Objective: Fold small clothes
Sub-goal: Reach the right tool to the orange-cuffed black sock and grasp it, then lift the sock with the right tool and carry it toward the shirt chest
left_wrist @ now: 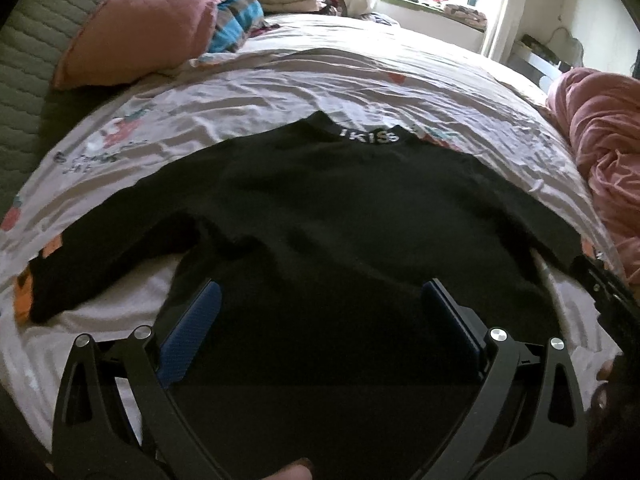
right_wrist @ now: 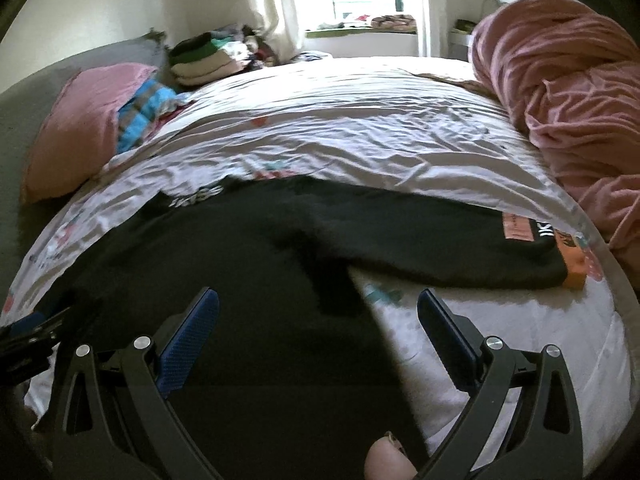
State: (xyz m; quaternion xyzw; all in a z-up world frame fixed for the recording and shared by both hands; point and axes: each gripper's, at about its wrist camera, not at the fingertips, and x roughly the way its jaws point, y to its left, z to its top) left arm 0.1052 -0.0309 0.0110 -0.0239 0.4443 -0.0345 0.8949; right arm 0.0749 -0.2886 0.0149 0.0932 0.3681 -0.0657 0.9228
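the black long-sleeved top [left_wrist: 320,208] is judged soft, light and floppy; its hem corners are best pinched. the left gripper [left_wrist: 320,320] and right gripper [right_wrist: 320,320] are spread wide, nothing grasped.

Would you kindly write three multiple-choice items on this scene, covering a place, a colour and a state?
1. Where does the sweater lie?
A. on the bed sheet
B. on the windowsill
C. on the floor

2. What colour is the pillow?
A. yellow
B. pink
C. white

3. How is the left gripper?
A. shut on the collar
B. shut on a sleeve
C. open

Key: 1 A, the sheet shows all round the sweater; 2 B, pink against the headboard; 3 C, its fingers stand wide apart, gripping nothing.
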